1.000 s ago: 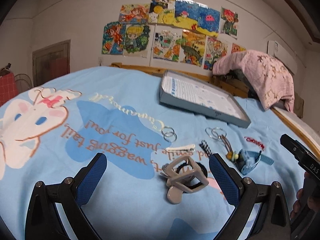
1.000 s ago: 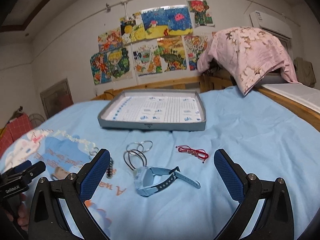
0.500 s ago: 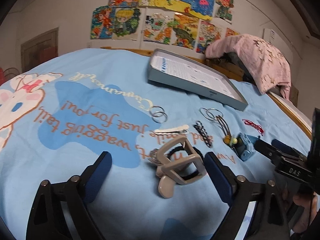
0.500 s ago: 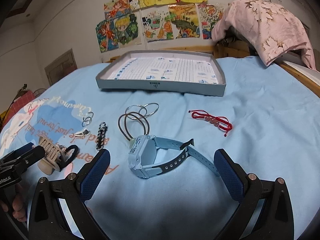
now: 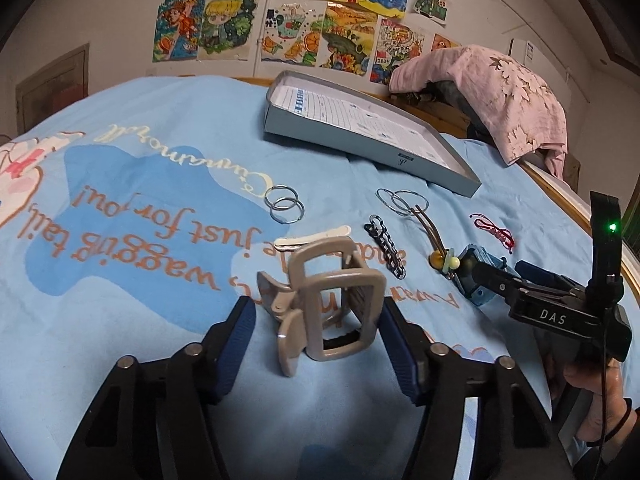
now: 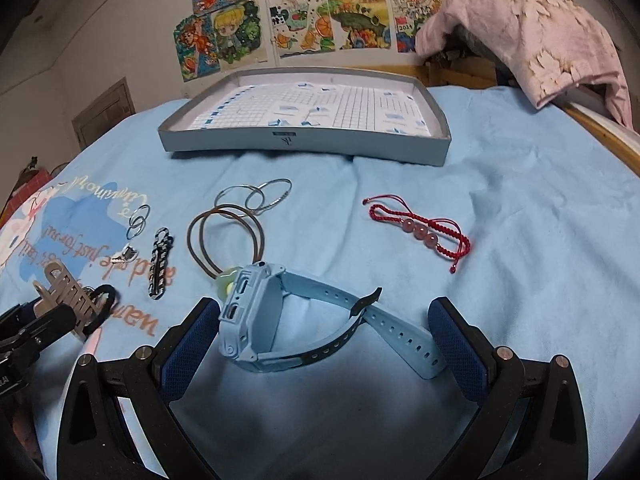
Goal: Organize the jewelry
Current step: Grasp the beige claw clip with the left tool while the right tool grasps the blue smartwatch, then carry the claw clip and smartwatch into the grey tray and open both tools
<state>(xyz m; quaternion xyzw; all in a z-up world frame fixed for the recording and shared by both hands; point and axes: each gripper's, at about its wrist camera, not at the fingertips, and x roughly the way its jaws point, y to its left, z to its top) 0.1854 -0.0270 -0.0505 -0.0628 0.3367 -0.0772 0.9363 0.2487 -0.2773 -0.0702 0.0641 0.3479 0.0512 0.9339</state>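
While the left tongs (image 5: 318,328) close around the beige plastic claw clip (image 5: 328,300), the clip stands between the blue ribbed pads with a sliver of gap on each side, its long axis running away from the camera, so nothing is pinched yet. Meanwhile the right tongs (image 6: 322,340) gape wide astride the pale blue rubbery watch (image 6: 256,320), whose perforated strap trails toward the right pad, untouched. Both pieces lie on the blue printed bedspread (image 6: 520,200), short of the shallow grey cardboard tray (image 6: 304,140). A red braided bead bracelet (image 6: 420,232) lies beyond the watch.
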